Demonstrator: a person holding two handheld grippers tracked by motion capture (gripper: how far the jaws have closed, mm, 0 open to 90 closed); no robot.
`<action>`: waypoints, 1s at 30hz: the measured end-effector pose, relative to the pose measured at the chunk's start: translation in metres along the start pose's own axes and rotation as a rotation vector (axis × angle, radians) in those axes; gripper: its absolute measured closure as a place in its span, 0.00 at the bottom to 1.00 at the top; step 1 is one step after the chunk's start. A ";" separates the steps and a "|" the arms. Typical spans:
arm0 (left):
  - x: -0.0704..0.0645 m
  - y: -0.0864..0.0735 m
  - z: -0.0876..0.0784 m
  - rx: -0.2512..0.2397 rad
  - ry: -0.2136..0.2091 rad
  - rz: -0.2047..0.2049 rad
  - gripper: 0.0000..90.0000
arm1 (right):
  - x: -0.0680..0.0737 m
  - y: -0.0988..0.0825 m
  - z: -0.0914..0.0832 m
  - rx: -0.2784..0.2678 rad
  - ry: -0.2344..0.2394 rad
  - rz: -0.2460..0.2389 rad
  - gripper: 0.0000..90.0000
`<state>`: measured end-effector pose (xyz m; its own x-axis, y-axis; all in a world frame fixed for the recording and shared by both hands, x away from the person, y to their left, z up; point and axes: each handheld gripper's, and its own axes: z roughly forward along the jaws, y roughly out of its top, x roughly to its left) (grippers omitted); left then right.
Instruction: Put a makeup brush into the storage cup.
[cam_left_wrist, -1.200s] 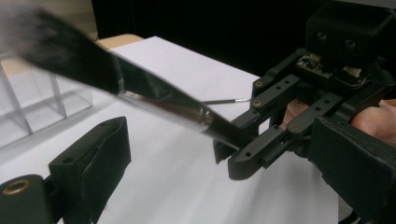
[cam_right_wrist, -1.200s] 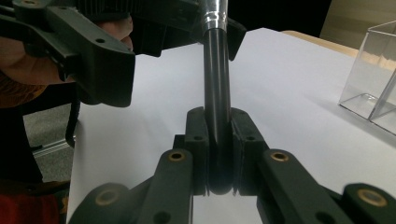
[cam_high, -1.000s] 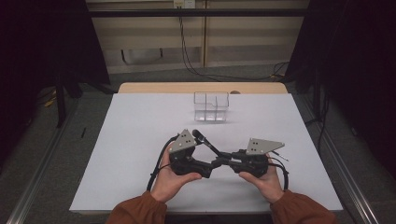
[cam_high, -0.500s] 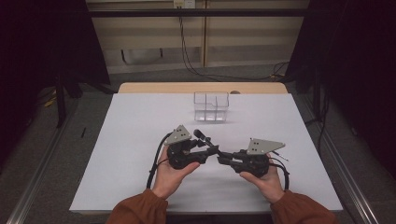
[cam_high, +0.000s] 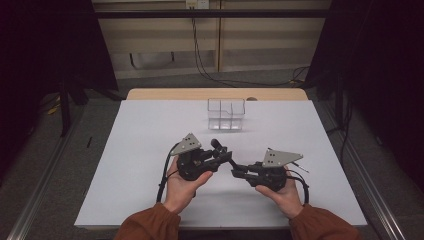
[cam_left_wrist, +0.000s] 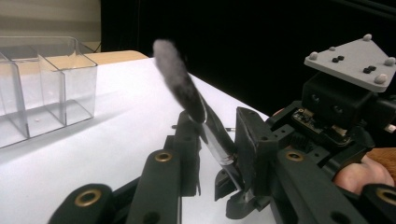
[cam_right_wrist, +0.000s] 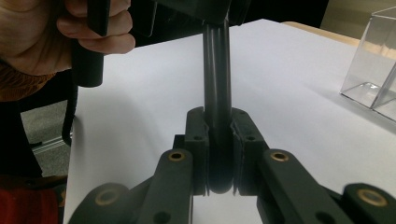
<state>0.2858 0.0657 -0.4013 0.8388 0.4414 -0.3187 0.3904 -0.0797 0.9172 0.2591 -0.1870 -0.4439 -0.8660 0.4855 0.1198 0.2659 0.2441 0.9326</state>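
Note:
A makeup brush (cam_high: 216, 144) with a grey fluffy head (cam_left_wrist: 176, 70), a shiny ferrule and a dark handle (cam_right_wrist: 217, 70) is held above the white table between both grippers. My right gripper (cam_high: 238, 173) is shut on the end of the handle, with both pads (cam_right_wrist: 196, 140) against it (cam_right_wrist: 219, 135). My left gripper (cam_high: 226, 156) has just been closing its jaws, and the ferrule now sits pinched between them (cam_left_wrist: 218, 149). The brush head points up and away towards the clear box.
A clear plastic box (cam_high: 226, 114) with several compartments stands at the back middle of the white table sheet (cam_high: 140, 145); it also shows in the gripper views (cam_left_wrist: 42, 88) (cam_right_wrist: 373, 70). Dark floor and rails lie along both sides.
The left gripper's jaws have gone from wide open to closed around the brush near its head. The right gripper has kept its grip on the handle. Both hands have stayed put.

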 end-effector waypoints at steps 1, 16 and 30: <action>0.000 0.000 0.001 0.005 0.003 0.000 0.80 | 0.000 0.000 0.000 0.003 0.000 -0.001 0.89; -0.008 0.004 0.007 0.004 -0.059 0.003 0.88 | 0.001 -0.003 0.004 0.003 0.014 0.019 0.89; -0.006 0.009 0.002 0.005 -0.065 0.003 0.89 | 0.000 -0.001 0.003 -0.022 0.037 0.024 0.74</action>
<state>0.2844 0.0606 -0.3918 0.8627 0.3824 -0.3309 0.3896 -0.0856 0.9170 0.2602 -0.1847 -0.4464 -0.8744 0.4599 0.1546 0.2779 0.2135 0.9366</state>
